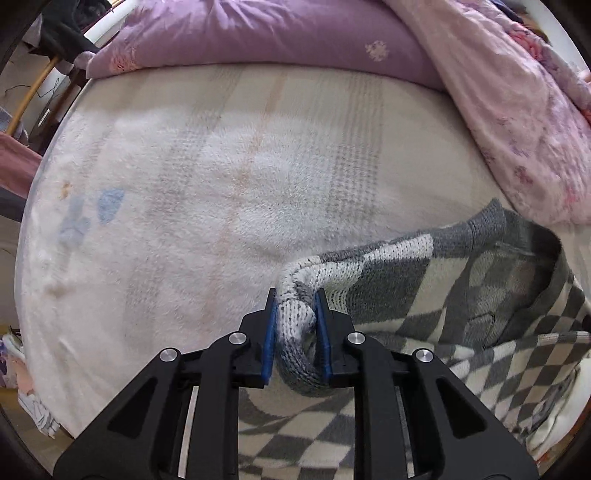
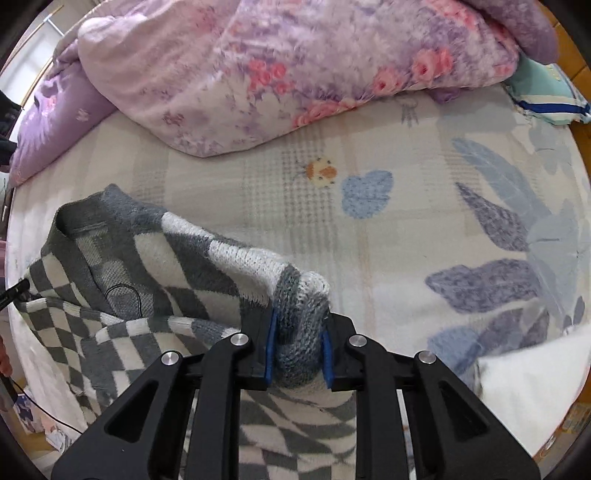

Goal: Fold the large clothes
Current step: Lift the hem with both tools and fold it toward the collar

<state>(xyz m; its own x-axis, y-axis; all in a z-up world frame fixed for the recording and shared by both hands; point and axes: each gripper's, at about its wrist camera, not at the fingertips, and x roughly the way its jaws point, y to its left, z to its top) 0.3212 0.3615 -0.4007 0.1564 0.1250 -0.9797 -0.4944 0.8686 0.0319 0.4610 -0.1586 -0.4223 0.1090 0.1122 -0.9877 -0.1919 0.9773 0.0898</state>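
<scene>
A grey-and-white checkered knit sweater (image 1: 461,295) hangs lifted off the bed, its collar opening showing at the right of the left wrist view. My left gripper (image 1: 295,306) is shut on a bunched fold of its knit edge between the blue pads (image 1: 270,332). In the right wrist view the same sweater (image 2: 155,266) spreads to the left, and my right gripper (image 2: 299,325) is shut on another bunched grey-and-white fold. The cloth drapes down below both grippers and between them.
A fluffy pale blanket (image 1: 184,184) with blue leaf prints (image 2: 498,221) covers the bed. A purple pillow (image 1: 258,33) and a pink floral quilt (image 2: 295,66) lie along the far side. A teal cushion (image 2: 543,92) sits at the far right. The bed's left edge (image 1: 26,221) drops to the floor.
</scene>
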